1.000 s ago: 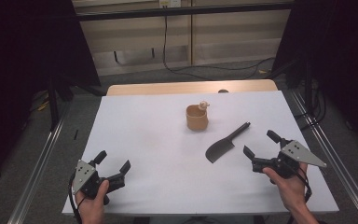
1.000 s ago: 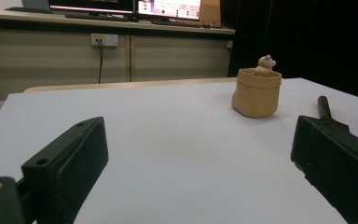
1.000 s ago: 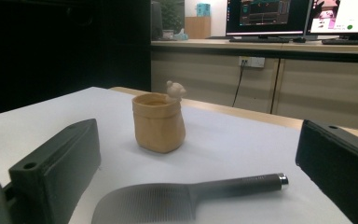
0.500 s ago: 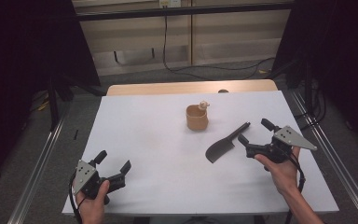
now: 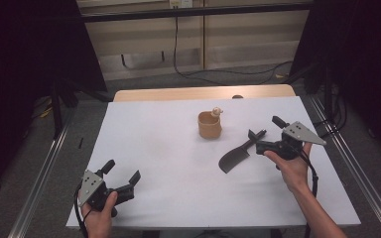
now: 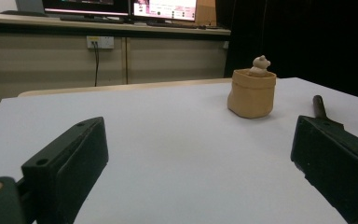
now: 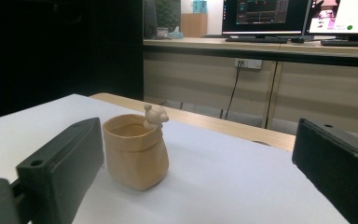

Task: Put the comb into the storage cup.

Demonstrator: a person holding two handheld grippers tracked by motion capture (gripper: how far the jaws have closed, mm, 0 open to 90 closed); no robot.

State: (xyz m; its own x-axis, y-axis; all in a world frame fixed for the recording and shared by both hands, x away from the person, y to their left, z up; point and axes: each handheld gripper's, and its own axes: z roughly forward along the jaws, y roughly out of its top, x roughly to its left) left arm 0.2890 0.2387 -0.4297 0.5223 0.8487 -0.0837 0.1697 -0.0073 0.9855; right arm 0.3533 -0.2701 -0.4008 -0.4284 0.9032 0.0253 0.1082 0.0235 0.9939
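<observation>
right gripper (image 5: pixel 260 139) over cleaver (image 5: pixel 234 158) handle, contact unclear; fingers apart

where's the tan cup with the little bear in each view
High view: tan cup stands mid-table, left of the dark cleaver.
Left gripper view: upper right of centre.
Right gripper view: centre left, beside one jaw.
Shared landmark: the small bear figure on its rim.
</observation>
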